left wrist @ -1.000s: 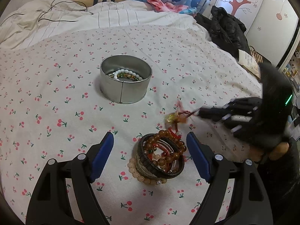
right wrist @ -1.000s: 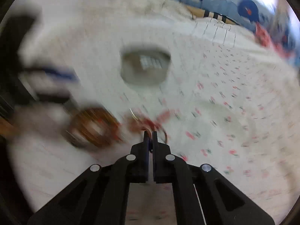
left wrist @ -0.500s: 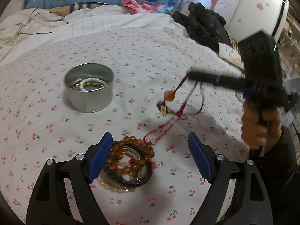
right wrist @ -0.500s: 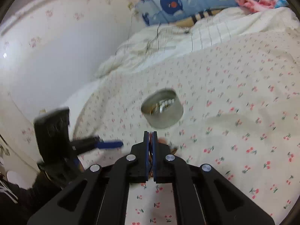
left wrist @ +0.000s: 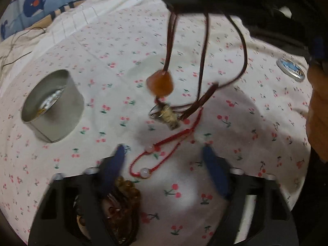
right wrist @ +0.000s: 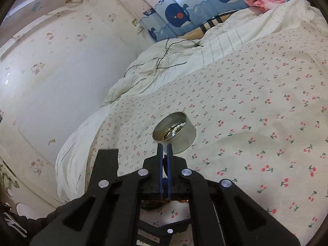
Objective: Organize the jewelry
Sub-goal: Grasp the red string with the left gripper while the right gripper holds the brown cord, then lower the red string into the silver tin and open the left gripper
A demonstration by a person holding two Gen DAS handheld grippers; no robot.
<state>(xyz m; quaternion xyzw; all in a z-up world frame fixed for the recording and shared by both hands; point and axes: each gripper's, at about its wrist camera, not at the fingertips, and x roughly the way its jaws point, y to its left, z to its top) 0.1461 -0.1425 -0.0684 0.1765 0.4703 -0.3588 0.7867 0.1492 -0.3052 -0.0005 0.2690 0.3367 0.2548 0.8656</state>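
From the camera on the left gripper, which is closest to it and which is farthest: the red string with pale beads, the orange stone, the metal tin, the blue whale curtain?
1. Red string: between the jaws, low in the middle.
2. Orange stone: hanging higher, centre.
3. Metal tin: on the bedspread, left.
4. Whale curtain: far back, top left.

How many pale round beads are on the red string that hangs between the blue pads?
2: one pale bead higher on the red string, another at the loop's low end near the bracelet pile. Blur may hide more.
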